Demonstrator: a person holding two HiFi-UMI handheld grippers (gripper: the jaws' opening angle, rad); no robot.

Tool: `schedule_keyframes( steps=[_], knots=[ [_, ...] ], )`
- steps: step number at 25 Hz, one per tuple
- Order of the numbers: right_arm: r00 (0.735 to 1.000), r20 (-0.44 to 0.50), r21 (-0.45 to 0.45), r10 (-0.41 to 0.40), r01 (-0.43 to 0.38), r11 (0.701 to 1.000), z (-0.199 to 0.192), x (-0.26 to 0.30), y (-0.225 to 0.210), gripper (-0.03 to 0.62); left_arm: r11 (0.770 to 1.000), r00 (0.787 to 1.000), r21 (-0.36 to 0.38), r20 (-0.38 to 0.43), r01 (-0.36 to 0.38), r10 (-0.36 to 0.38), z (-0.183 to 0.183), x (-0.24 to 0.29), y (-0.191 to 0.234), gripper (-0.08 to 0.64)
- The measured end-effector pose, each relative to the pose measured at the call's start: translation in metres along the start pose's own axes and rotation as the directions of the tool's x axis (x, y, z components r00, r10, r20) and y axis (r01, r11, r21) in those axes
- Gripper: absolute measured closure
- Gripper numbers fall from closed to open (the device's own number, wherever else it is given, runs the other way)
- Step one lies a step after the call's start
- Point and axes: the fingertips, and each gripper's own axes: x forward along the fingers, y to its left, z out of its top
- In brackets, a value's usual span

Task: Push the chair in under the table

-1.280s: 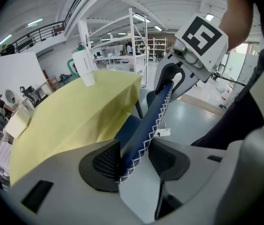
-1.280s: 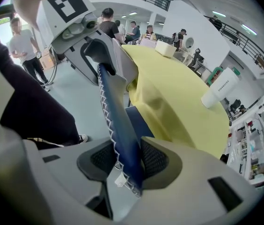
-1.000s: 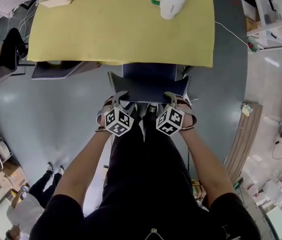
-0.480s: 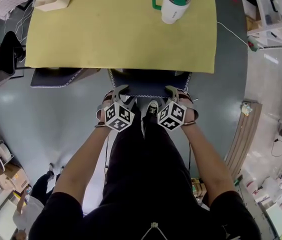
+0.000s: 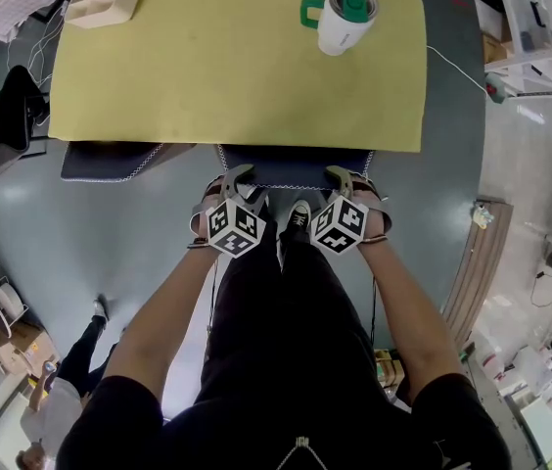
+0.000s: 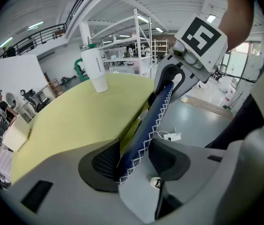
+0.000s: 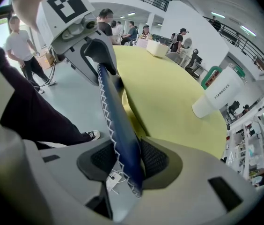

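gripped chair back (image 5: 294, 167) with left gripper (image 5: 237, 175) and right gripper (image 5: 340, 174) at table's (image 5: 227, 86) near edge; mug (image 5: 345, 16) by right edge.

And there's one word to read: "STARBUCKS", in dark capitals along the side of the white tumbler (image 7: 218, 95) with the green handle, standing on the yellow desk (image 7: 169, 93) in the right gripper view. Over in the left gripper view, lettering runs down that tumbler's side, too small to read.

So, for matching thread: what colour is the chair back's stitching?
White zigzag stitching; best in left gripper view.
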Motion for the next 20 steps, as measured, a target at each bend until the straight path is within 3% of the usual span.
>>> schedule_keyframes(
  steps=[9,14,16,20],
  knots=[
    [0.997,-0.005,-0.017,0.073,-0.073,0.997,-0.001,0.003,0.008,0.434,1.000,0.999,-0.002,-0.034,0.027,-0.027,-0.007,0.003,-0.003,0.356],
    [0.998,-0.018,-0.047,0.060,-0.061,0.997,0.002,-0.011,0.012,0.436,0.999,0.999,0.011,-0.040,0.030,-0.030,-0.010,-0.006,-0.004,0.355],
    [0.998,-0.010,-0.025,0.063,-0.063,0.998,0.003,-0.021,0.011,0.436,0.999,0.999,-0.014,-0.031,0.033,-0.034,-0.010,-0.012,-0.003,0.356],
    [0.996,0.059,0.107,0.074,-0.080,0.991,0.013,-0.050,0.007,0.443,0.998,0.999,-0.054,0.018,0.038,-0.037,-0.003,-0.031,-0.001,0.356]
  ],
)
